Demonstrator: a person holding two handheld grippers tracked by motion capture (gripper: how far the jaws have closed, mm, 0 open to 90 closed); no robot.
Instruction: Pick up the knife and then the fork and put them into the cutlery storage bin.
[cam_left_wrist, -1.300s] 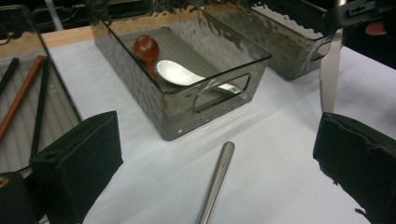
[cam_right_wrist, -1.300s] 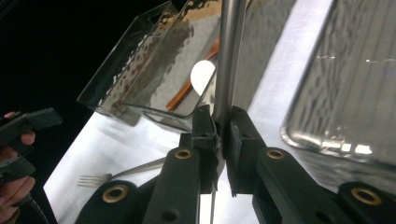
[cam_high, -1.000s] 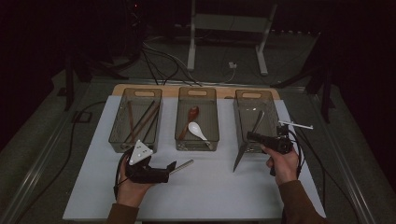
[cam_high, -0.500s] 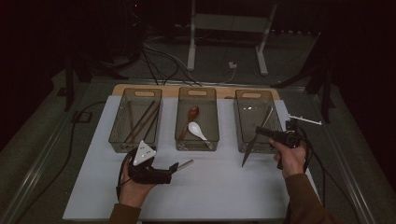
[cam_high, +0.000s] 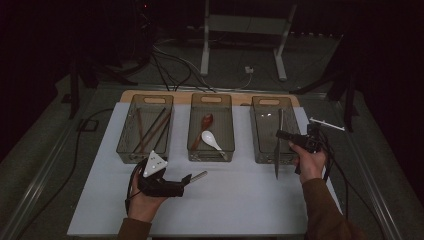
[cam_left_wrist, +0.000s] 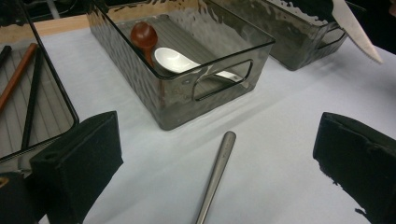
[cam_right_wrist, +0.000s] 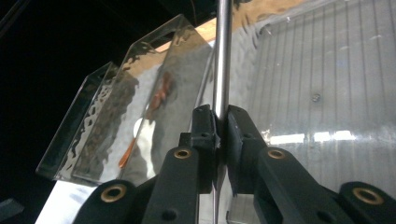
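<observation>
Right gripper (cam_high: 283, 135) has its jaws clamped tight on a knife (cam_high: 276, 156), gripping the metal handle. In the right gripper view the shaft (cam_right_wrist: 222, 56) runs straight up between the two pads. From the high view the knife hangs roughly upright, blade down, over the front edge of the right bin (cam_high: 260, 150), tip just in front of that bin above the white surface (cam_high: 240, 200). I can't tell if the tip touches the surface. My right hand (cam_high: 310, 160) sits just right of that bin's front corner.

Left gripper (cam_high: 186, 181) is resting low on the surface in front of the left bin (cam_high: 125, 145), held by my left hand (cam_high: 145, 202). Its jaws are wide apart, nothing between the pads. A metal utensil handle (cam_left_wrist: 217, 175) lies flat on the surface between them, touching neither pad, pointing toward the middle bin (cam_left_wrist: 187, 100). What kind of utensil, I can't tell: its working end is out of frame.

Relative to the middle bin: it holds a brown wooden spoon (cam_left_wrist: 143, 36) and a white spoon (cam_left_wrist: 175, 59), lying side by side. The left bin, just left of it, holds dark and brown chopsticks (cam_high: 150, 127). The right bin sits just to its right, with one more utensil (cam_high: 280, 120) inside against the floor.
</observation>
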